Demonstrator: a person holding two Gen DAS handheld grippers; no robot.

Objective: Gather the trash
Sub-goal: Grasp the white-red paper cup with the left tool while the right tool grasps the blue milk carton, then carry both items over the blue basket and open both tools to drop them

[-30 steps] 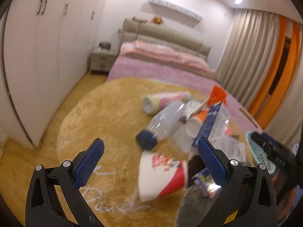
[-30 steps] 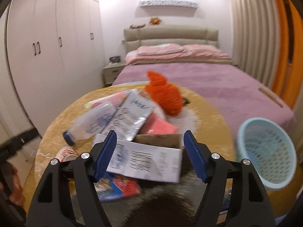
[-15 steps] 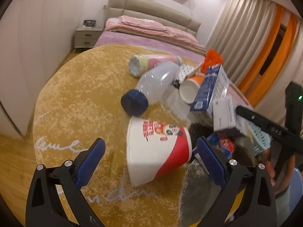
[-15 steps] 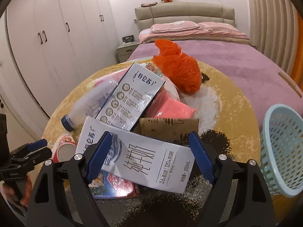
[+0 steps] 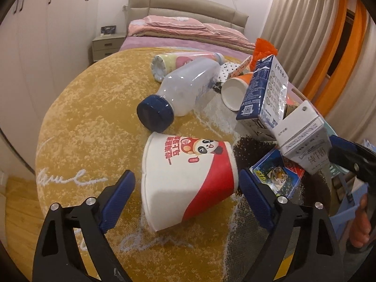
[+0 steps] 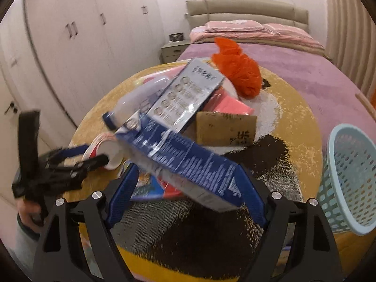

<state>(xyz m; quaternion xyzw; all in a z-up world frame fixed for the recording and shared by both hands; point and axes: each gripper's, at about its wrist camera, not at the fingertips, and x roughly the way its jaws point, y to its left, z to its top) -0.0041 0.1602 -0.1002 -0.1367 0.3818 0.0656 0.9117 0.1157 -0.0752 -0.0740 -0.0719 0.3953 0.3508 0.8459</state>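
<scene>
Lying tipped on the yellow rug [image 5: 77, 122] between the wide, just-narrowing left gripper [image 5: 186, 189] pads, untouched: panda paper cup [image 5: 188, 176]. Crowding behind: blue-capped bottle [image 5: 181, 94], upright carton [image 5: 265, 94]. Spanning the right gripper [image 6: 185, 188] jaws, contact unclear: blue-and-white milk carton [image 6: 183, 162]. Standing rightward: teal basket [image 6: 350, 176]. Filling the background: pink bed [image 6: 270, 56].

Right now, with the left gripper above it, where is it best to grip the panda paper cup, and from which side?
Grip the panda paper cup across its round body, probably near the middle. It lies on its side on the yellow rug, so come from above. The left gripper already straddles it.
</scene>
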